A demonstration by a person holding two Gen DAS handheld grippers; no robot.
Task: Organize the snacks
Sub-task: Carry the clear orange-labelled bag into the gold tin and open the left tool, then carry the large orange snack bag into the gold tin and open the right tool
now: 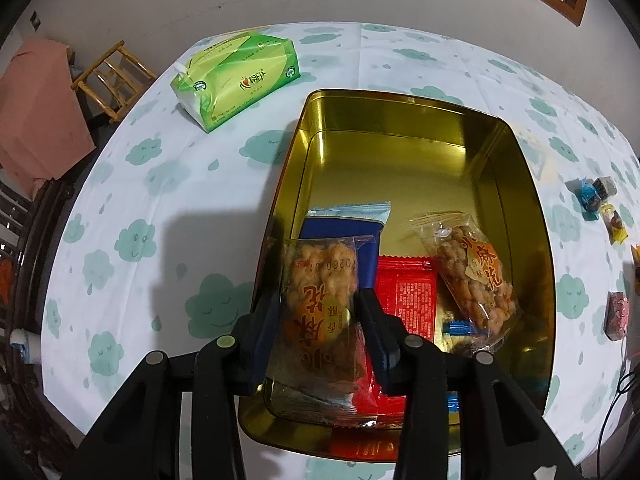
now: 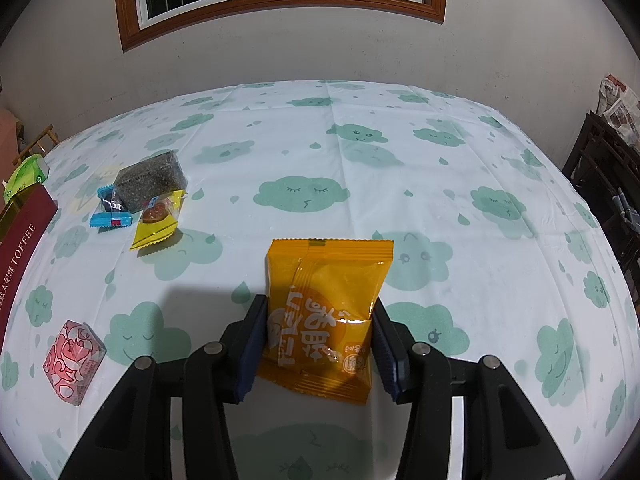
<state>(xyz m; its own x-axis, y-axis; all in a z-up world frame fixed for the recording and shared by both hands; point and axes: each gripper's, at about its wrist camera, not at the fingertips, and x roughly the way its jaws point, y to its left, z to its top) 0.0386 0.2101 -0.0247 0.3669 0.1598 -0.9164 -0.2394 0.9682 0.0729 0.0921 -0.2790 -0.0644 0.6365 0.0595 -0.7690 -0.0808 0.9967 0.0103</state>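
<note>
Left gripper [image 1: 318, 320] hangs over the gold rectangular metal tin [image 1: 532, 208], its fingers [image 1: 266, 328] either side of a clear packet of fried dough twists [image 1: 320, 292]; whether the pads press it or have let go cannot be told. The packet sits at the near-left end of the tin, on top of a blue wrapped snack [image 1: 344, 230] and a red wrapped snack [image 1: 406, 292]. A second clear dough-twist packet [image 1: 468, 272] lies at the tin's right side. The tin stands on the worktop [image 1: 160, 200], which is covered in a white cloth with green clouds; a green tissue pack [image 1: 236, 76] lies beyond it to the left. Right gripper [image 2: 316, 344] is closed on an orange foil snack packet [image 2: 324, 312], fingers [image 2: 252, 344] pressing both edges, held above the cloth. Left on the worktop in the right wrist view: a dark sesame bar in clear wrap [image 2: 150, 182], a blue-ended candy [image 2: 110, 210], a yellow-wrapped candy [image 2: 156, 220], and a pink patterned wrapped sweet [image 2: 74, 362].
</note>
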